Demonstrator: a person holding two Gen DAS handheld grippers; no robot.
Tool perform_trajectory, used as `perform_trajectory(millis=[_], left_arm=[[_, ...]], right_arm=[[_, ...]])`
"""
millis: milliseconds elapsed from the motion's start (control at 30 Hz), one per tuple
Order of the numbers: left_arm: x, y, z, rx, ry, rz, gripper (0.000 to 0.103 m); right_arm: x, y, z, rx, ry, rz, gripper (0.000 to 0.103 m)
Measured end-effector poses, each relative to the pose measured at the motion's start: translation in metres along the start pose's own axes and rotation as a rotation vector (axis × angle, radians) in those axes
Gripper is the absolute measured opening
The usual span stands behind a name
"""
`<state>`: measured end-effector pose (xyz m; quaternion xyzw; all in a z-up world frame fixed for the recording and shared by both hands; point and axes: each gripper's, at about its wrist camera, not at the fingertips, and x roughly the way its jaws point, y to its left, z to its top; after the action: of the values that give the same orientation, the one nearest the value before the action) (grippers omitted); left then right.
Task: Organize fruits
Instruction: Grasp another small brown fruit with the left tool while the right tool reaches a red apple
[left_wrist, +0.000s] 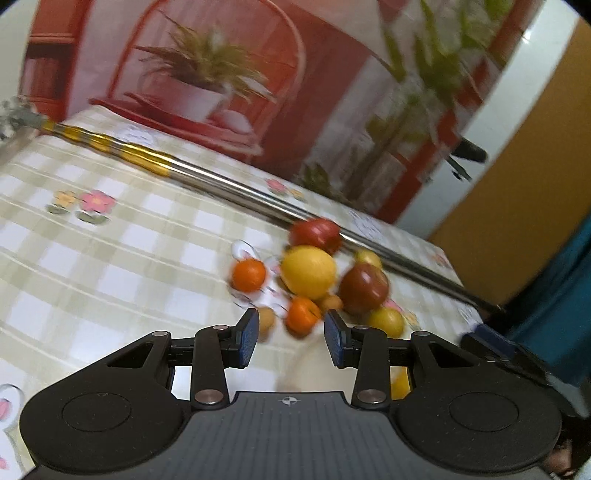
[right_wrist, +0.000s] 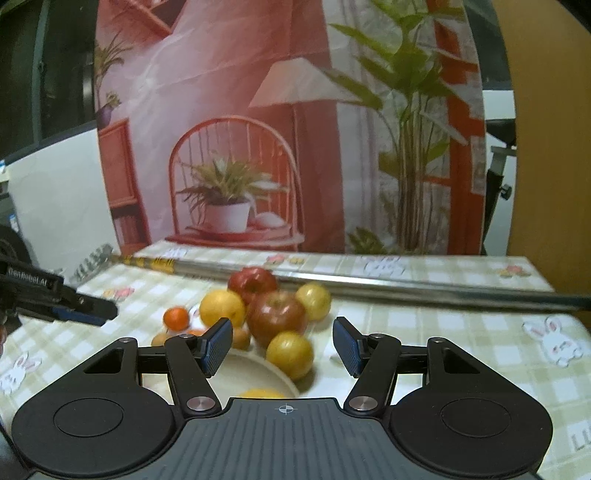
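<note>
While both tools hang over the green-and-white checked tablecloth (right_wrist: 443, 332), nothing is gripped.
Left gripper (left_wrist: 289, 338): black, blue-padded, jaws wide apart, empty, above the fruit.
Right gripper (right_wrist: 282, 347): same build, spread wide, empty.
Fruit pile (right_wrist: 275, 314): 2 red apples, yellow and orange round fruits, clustered mid-table.
Cream round plate (right_wrist: 255, 373): just beside the pile, 1 yellow fruit (right_wrist: 260, 392) in it.
Long metal pole (right_wrist: 406, 286): lying behind the pile.

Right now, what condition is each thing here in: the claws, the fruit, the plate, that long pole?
Left claw: open, empty.
Right claw: open, empty.
Fruit pile: loose on the tablecloth, bunched together beside the plate.
Plate: flat on the table, holding one yellow fruit, mostly hidden.
Metal pole: lying flat across the table behind the fruit.
</note>
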<state>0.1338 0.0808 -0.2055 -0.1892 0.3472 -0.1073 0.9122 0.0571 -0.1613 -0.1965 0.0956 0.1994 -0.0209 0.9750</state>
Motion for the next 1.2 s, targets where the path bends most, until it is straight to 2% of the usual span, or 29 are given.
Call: perform_trajectory(millis=[100,500,633,667,800,967,1200], left_arm=[[-0.004,0.0,0.007,0.009,-0.015,0.04,0.041],[-0.027,-0.003,0.062,0.069,-0.086,0.053,0.041],[-0.021,-0.01,0.077,0.192,-0.059,0.149,0.04],[-0.019,-0.011,0.079,0.216,-0.051,0.15,0.04],[0.003,-0.014,0.077,0.27,0.039,0.116,0.04],[0.046,-0.018,0.047,0.352,0.162,0.077,0.04],[0.077,-0.01,0.022,0.381,0.238,0.067,0.04]], right_arm=[[-0.005,-0.006,0.014,0.028,-0.021,-0.001,0.057],[-0.015,-0.015,0.057,0.008,-0.095,-0.04,0.057],[-0.002,-0.02,0.066,0.053,-0.042,-0.064,0.057],[0.003,-0.021,0.068,0.061,-0.022,-0.069,0.057],[0.023,-0.02,0.071,0.074,0.055,-0.082,0.057],[0.042,-0.014,0.07,0.066,0.122,-0.071,0.057],[0.053,-0.019,0.067,0.109,0.169,-0.059,0.057]])
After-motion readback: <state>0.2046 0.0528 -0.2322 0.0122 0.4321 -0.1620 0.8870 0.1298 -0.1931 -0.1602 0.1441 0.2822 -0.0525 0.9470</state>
